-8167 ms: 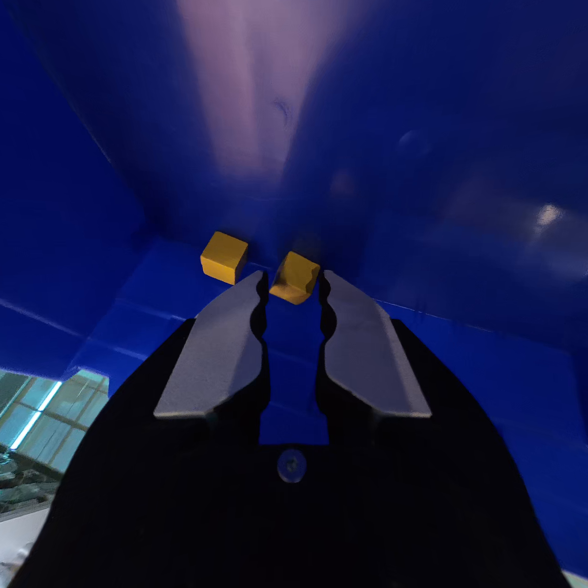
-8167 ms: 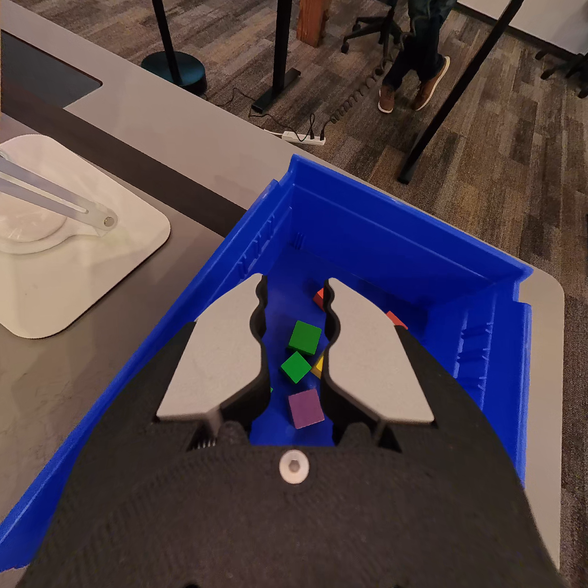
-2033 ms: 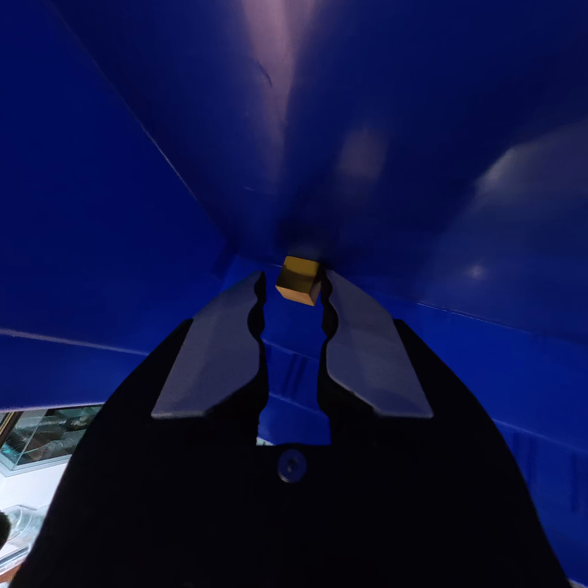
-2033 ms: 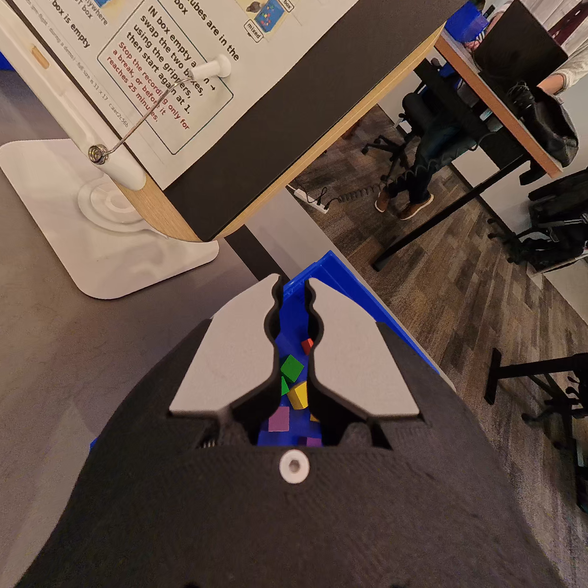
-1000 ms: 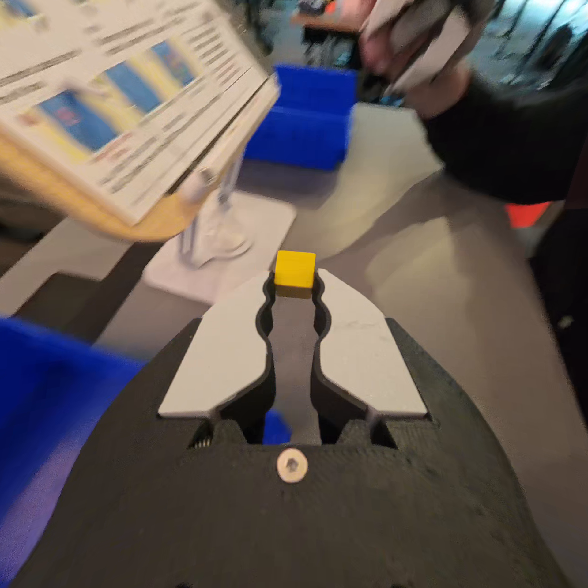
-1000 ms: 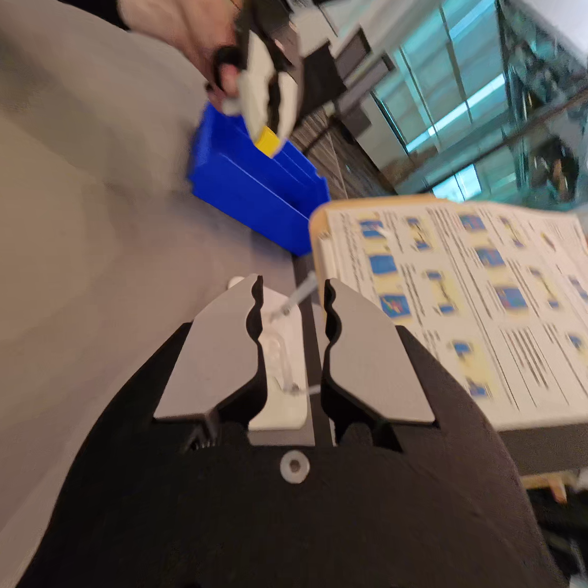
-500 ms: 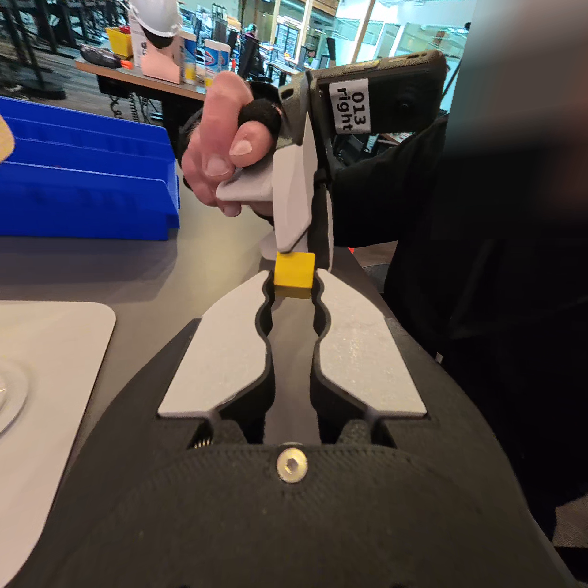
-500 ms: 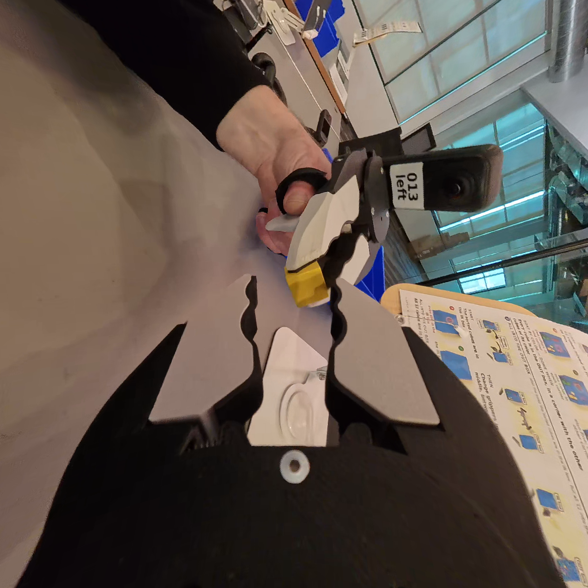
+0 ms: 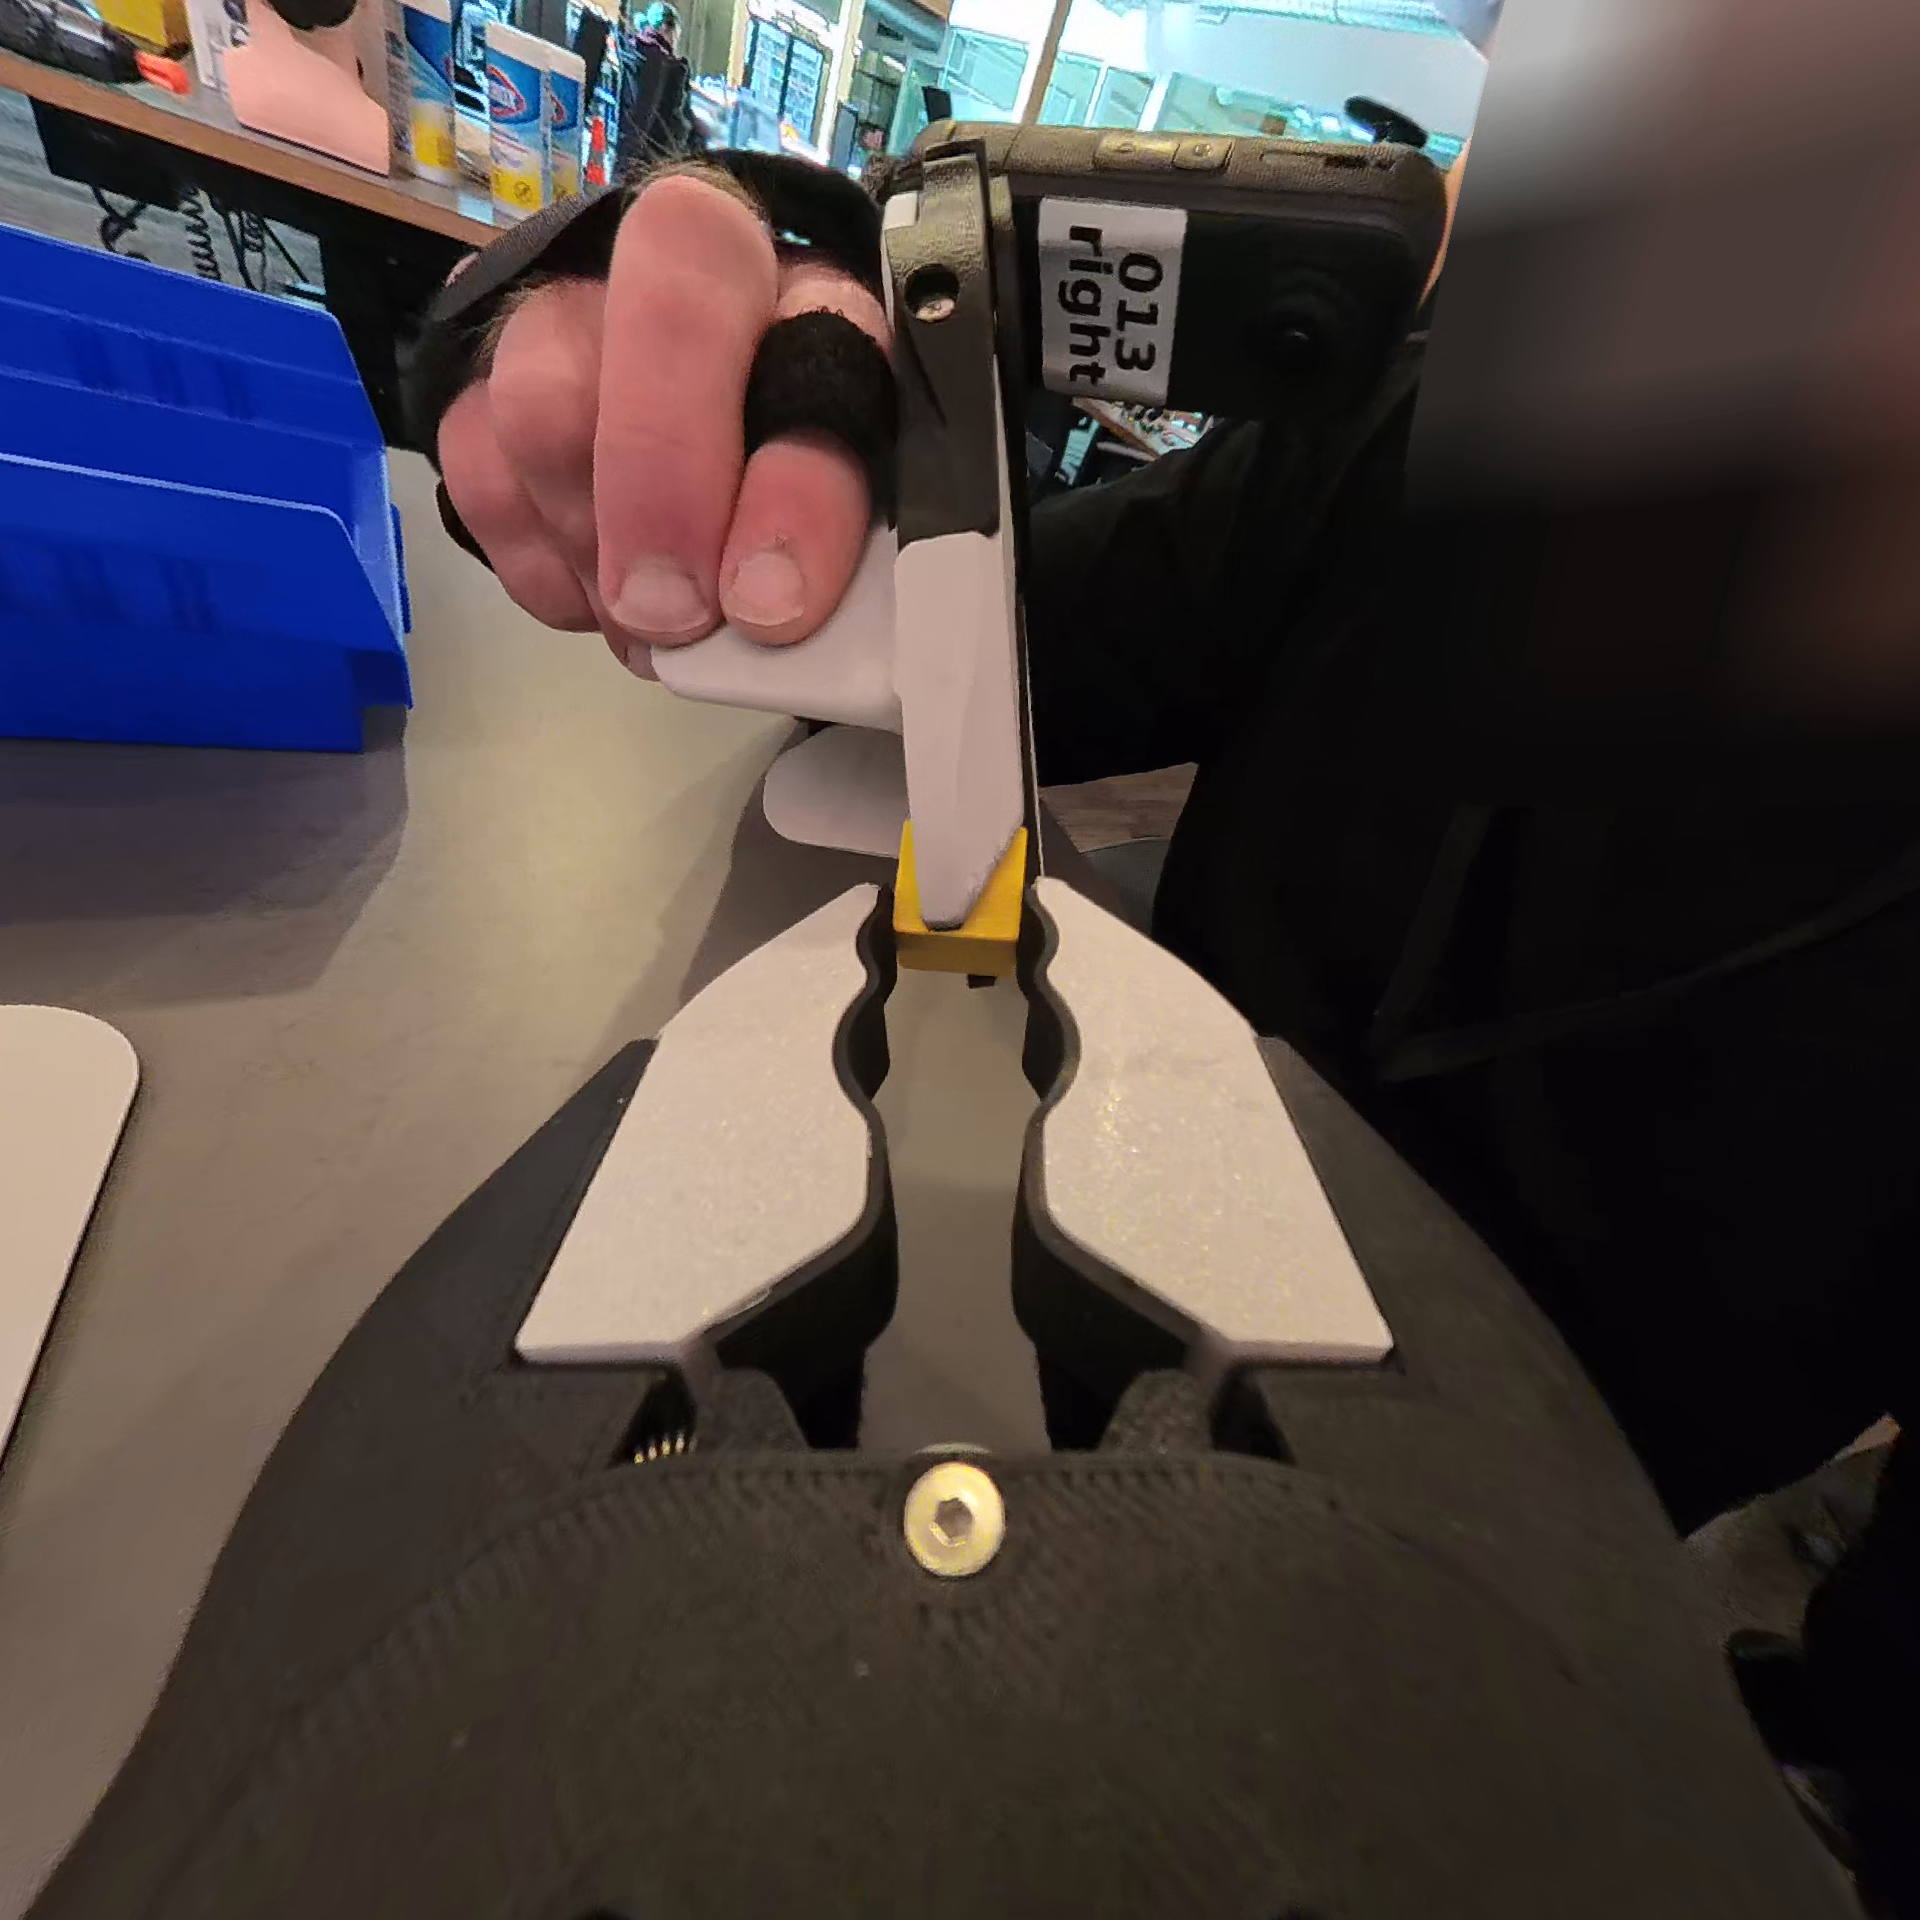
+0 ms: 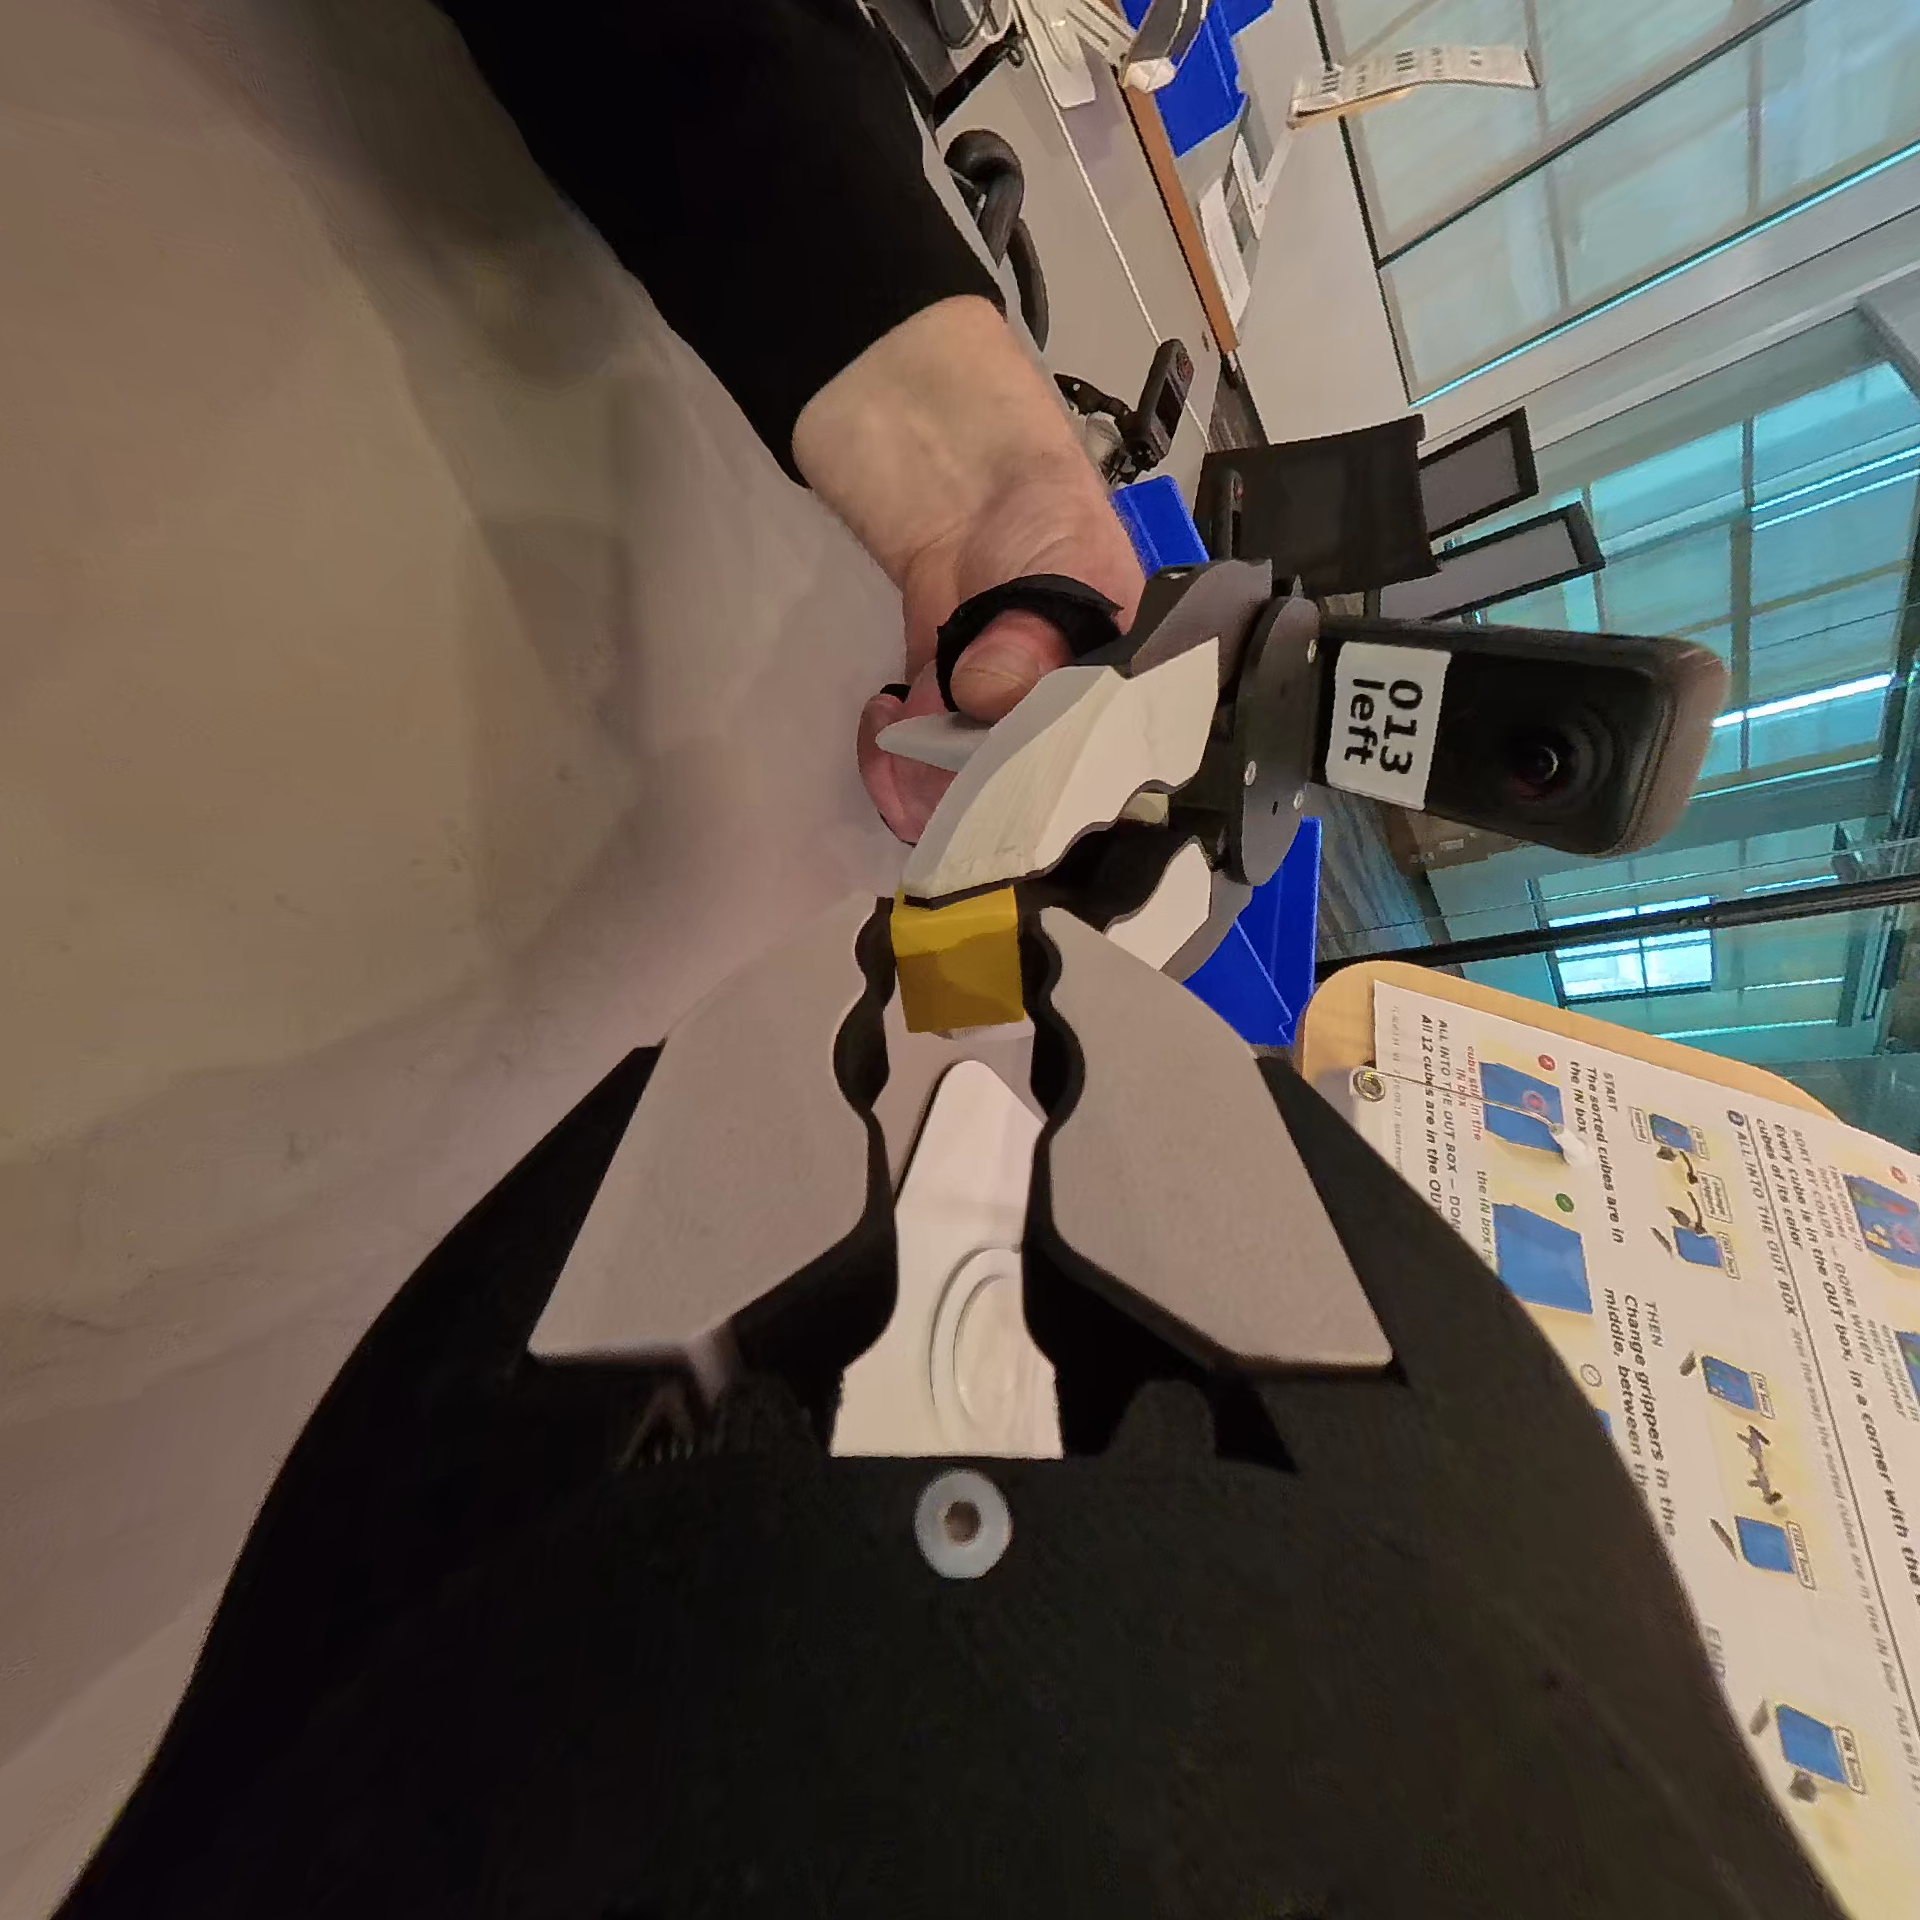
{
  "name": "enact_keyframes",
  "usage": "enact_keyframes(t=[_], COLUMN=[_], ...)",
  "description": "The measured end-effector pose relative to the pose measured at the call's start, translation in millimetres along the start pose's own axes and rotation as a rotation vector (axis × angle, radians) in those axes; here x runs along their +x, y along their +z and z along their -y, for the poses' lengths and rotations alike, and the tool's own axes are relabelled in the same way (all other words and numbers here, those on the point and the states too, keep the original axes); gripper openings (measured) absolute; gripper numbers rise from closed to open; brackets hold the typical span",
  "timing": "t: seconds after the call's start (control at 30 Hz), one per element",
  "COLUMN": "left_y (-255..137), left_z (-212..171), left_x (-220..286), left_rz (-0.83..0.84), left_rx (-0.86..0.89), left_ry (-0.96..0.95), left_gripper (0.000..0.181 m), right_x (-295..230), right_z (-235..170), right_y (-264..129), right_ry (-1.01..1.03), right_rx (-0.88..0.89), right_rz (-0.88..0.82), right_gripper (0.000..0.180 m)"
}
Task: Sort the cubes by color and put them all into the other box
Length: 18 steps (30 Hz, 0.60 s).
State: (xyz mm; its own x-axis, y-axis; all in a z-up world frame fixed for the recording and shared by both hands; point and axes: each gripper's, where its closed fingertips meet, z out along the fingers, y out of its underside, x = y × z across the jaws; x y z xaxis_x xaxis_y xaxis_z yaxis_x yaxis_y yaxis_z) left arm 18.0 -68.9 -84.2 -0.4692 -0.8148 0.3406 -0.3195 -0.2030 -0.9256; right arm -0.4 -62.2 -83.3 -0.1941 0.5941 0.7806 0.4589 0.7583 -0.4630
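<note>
A grey table [image 9: 260, 935] was seen beneath both grippers, and a blue box [image 9: 187, 540] stood on it at the far left of the left wrist view. A white stand base [image 10: 966, 1340] lay on the table behind the right gripper's fingers, with a wood-edged instruction board [image 10: 1621, 1226] tilted at the right edge of that view. A black sleeve [image 10: 748, 166] led to the hand [image 10: 966, 540] by which the left gripper was held; in the left wrist view, the other hand [image 9: 644, 436] was seen wrapped around the right gripper's handle.

The two grippers were met tip to tip above the table. The left gripper [image 9: 958, 914] had its fingers drawn in on the yellow cube [image 9: 961, 935], which was pinched at the very tips. The right gripper [image 10: 956, 956] was brought onto the same cube from above and crosswise; its fingers stood against the cube's two sides, though whether they were truly pressed onto it or merely set around it could not be told from either view. The cube was held clear of the table, well apart from the blue box.
</note>
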Motion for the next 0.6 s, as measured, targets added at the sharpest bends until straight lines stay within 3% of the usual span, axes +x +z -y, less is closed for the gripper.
enact_keyframes(t=[0.03, 0.17, 0.23, 0.33, 0.4, 0.6], left_y=[0.3, -0.7, -3.6, -17.3, -31.2, -81.7], left_z=[0.0, 2.8, 4.2, 13.3, 22.9, 58.4], left_x=[0.5, 2.1, -1.4, -4.4, -6.5, -25.2], left_rz=[-0.008, -0.034, 0.007, 0.087, 0.171, 0.607], left_rx=[0.003, 0.037, 0.028, 0.04, 0.057, 0.094], left_ry=[-0.003, -0.014, 0.002, 0.061, 0.128, 0.314], left_gripper=[0.022, 0.022, 0.033, 0.026, 0.0, 0.0], right_x=[-0.4, 1.9, 6.3, 19.9, 38.2, 118.5], right_z=[0.2, 1.8, 3.4, -1.1, -11.4, -86.4], right_y=[0.0, -1.9, -5.5, -17.2, -32.9, -122.6], right_ry=[-0.001, 0.006, 0.022, 0.053, 0.107, 0.424], right_rx=[-0.001, 0.008, 0.021, 0.013, -0.001, -0.114], right_rz=[0.002, -0.004, -0.018, -0.06, -0.119, -0.479], right_gripper=[0.023, 0.023, 0.023, 0.023, 0.023, 0.023])
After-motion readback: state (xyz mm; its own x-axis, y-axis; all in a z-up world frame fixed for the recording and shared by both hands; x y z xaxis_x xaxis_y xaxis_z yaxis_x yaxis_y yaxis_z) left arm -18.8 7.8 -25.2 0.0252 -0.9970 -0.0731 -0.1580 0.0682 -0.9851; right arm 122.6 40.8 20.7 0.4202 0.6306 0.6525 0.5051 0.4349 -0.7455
